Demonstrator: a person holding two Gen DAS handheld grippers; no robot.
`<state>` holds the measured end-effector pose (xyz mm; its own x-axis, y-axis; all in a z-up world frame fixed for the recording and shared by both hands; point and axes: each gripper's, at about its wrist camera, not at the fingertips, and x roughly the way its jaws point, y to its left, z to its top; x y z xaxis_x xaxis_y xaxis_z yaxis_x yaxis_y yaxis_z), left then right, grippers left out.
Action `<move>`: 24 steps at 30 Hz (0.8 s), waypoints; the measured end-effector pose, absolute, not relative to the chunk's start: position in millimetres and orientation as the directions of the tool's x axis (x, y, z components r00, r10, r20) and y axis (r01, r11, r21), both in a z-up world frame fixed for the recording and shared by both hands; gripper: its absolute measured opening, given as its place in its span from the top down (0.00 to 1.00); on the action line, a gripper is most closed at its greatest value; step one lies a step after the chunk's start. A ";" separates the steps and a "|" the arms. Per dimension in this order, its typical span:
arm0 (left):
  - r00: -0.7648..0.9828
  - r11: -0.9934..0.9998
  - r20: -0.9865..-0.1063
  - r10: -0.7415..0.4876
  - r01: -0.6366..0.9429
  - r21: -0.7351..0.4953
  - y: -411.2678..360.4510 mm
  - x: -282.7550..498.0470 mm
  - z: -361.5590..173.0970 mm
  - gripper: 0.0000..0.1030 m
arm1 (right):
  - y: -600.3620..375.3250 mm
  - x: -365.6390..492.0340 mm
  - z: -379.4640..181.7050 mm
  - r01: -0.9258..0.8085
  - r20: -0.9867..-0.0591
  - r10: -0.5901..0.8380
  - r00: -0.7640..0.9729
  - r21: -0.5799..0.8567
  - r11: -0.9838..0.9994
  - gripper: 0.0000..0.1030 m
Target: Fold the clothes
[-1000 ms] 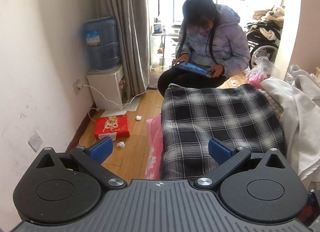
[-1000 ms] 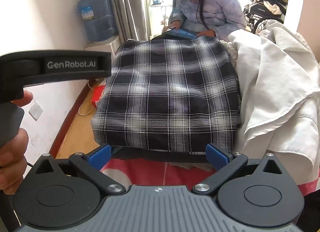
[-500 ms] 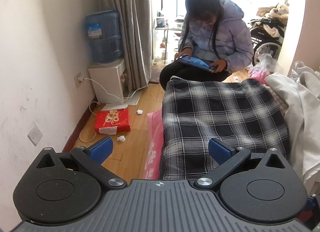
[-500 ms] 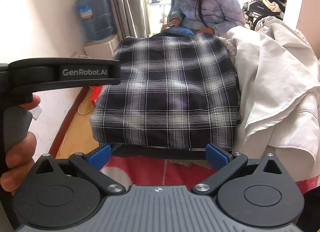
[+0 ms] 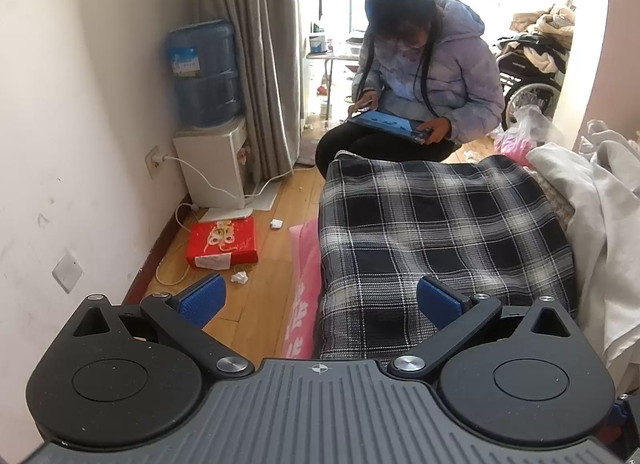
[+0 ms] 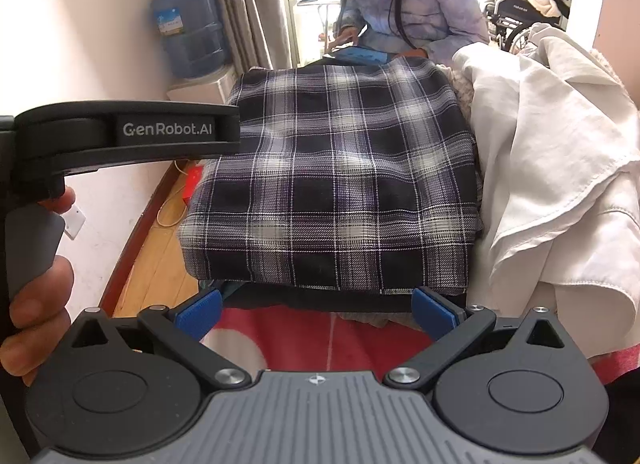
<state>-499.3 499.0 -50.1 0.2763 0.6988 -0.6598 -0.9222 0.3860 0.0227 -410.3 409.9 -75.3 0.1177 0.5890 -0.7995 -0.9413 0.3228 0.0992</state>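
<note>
A dark plaid garment [image 5: 436, 240] [image 6: 340, 184] lies folded into a flat rectangle at the bed's left edge. My left gripper [image 5: 320, 298] is open above its near left corner, one blue pad over the floor, the other over the cloth, nothing held. My right gripper [image 6: 316, 310] is open just short of the garment's near edge, above a red bedcover [image 6: 320, 336]. The left gripper's body [image 6: 120, 136], with a hand on it, crosses the right wrist view's left side. A crumpled white garment [image 6: 560, 168] [image 5: 600, 224] is heaped right of the plaid one.
A person [image 5: 432, 76] sits beyond the bed's far end with a tablet. On the wooden floor at left are a water dispenser [image 5: 208, 132], a red box [image 5: 222, 242], a cable and paper scraps. A wall runs along the left. A wheelchair [image 5: 528, 76] piled with clothes stands far right.
Both grippers have drawn back and risen slightly; the plaid garment sits a little farther off in both views. Both stay open. The left gripper's body has moved further into the right wrist view.
</note>
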 end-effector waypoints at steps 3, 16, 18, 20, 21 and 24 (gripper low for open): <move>0.276 0.383 -0.661 0.698 -0.924 0.019 499.0 -498.9 -49.5 0.01 | 410.2 -410.7 -75.3 -0.941 -0.800 0.588 0.117 0.099 0.322 0.00; 0.280 0.391 -0.662 0.695 -0.920 0.021 498.3 -497.3 -49.9 0.01 | 417.0 -414.0 -75.2 -0.938 -0.802 0.585 0.124 0.098 0.334 0.00; 0.279 0.390 -0.663 0.694 -0.921 0.021 499.1 -496.9 -49.9 0.00 | 416.8 -413.9 -75.1 -0.938 -0.802 0.584 0.125 0.097 0.334 0.00; 0.279 0.389 -0.664 0.694 -0.921 0.019 499.8 -497.1 -50.0 0.01 | 416.4 -413.6 -74.7 -0.938 -0.802 0.583 0.126 0.096 0.334 0.00; 0.280 0.389 -0.664 0.694 -0.921 0.019 499.9 -497.0 -49.9 0.01 | 416.2 -413.7 -74.5 -0.938 -0.802 0.584 0.127 0.095 0.334 0.00; 0.282 0.392 -0.663 0.693 -0.920 0.019 499.9 -496.5 -50.0 0.01 | 415.4 -413.2 -74.8 -0.938 -0.802 0.583 0.129 0.093 0.335 0.00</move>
<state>-496.5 499.9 -50.0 0.2820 0.6933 -0.6632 -0.9198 0.3920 0.0188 -413.2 415.4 -74.8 0.1289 0.5827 -0.8024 -0.9375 0.3353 0.0929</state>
